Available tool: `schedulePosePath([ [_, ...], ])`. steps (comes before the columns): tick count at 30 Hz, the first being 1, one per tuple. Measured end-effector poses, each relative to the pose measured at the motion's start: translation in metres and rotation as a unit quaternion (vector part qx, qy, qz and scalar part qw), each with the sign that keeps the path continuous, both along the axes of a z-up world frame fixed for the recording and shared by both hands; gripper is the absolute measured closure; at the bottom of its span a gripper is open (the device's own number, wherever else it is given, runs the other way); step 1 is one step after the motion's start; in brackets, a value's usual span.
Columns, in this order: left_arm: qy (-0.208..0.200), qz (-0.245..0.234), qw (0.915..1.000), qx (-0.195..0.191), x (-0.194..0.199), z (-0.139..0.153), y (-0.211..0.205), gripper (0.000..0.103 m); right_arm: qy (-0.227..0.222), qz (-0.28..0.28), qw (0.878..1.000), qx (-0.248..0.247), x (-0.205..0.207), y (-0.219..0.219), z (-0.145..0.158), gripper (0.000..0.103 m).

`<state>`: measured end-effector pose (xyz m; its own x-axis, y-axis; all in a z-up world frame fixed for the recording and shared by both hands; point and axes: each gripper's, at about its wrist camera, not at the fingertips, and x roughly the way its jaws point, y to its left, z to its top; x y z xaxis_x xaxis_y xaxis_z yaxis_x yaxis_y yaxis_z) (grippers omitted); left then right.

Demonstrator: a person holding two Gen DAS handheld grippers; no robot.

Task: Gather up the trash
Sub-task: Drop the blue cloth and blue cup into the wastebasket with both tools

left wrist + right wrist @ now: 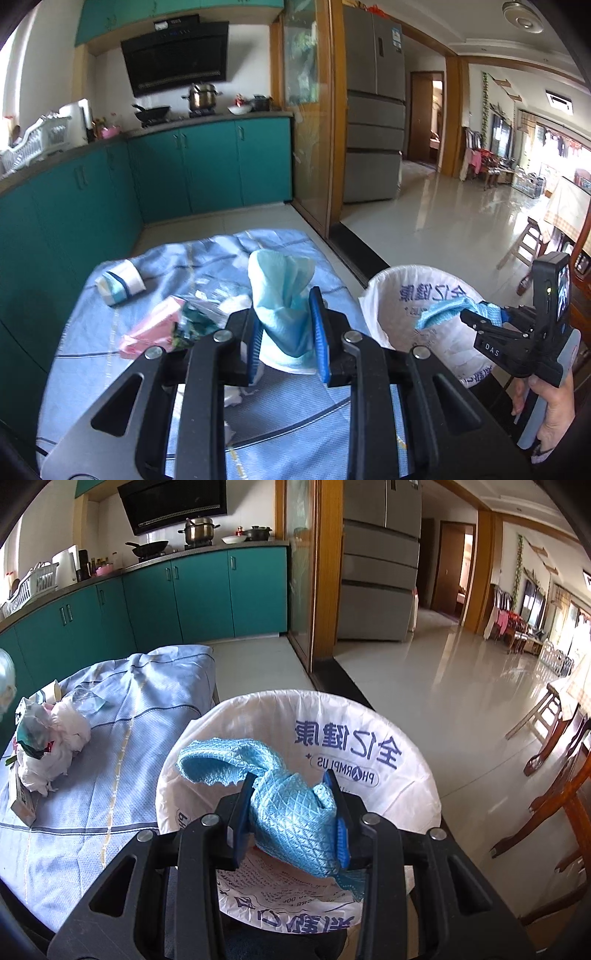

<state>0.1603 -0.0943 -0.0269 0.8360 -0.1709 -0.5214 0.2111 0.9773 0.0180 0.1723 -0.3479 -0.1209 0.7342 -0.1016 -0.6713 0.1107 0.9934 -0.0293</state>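
Nearby, crumpled wrappers [51, 738] litter cloth [122, 738] beside lined bin [369, 716]

The left hand-held gripper [286, 334] tilts forward and downward, its blue-padded fingers [318, 328] drawn in close and pinching something between them. The right hand-held gripper [291, 812] also slants downward, jaws likewise clamped tight on what it carries. In the left wrist view, a bare hand [550, 410] wraps the right gripper's handle from below.
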Motion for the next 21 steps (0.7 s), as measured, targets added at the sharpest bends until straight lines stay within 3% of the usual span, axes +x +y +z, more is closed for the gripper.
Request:
schedulePosePath([
  [9, 0.045, -0.069, 0.9963, -0.027, 0.034, -0.021, -0.041, 0.078, 0.037, -0.046, 0.998, 0.0, 0.008, -0.023, -0.011, 0.067],
  [10, 0.05, -0.085, 0.9946, -0.031, 0.039, -0.024, -0.052, 0.078, 0.04, -0.057, 0.998, -0.006, 0.008, -0.026, -0.011, 0.064],
  [13, 0.058, -0.123, 0.99, -0.037, 0.048, -0.031, -0.078, 0.076, 0.029, -0.072, 0.997, -0.009, -0.001, -0.033, -0.006, 0.038],
  [16, 0.068, -0.153, 0.9848, -0.048, 0.056, -0.037, -0.101, 0.073, 0.022, -0.07, 0.997, -0.015, -0.016, -0.036, -0.002, 0.035],
  [19, 0.076, -0.177, 0.9794, -0.059, 0.06, -0.041, -0.12, 0.059, 0.025, -0.078, 0.996, -0.028, -0.028, -0.04, -0.001, 0.034],
  [21, 0.07, -0.182, 0.9791, -0.059, 0.057, -0.041, -0.127, 0.033, 0.026, -0.081, 0.996, -0.022, -0.034, -0.044, 0.0, 0.034],
])
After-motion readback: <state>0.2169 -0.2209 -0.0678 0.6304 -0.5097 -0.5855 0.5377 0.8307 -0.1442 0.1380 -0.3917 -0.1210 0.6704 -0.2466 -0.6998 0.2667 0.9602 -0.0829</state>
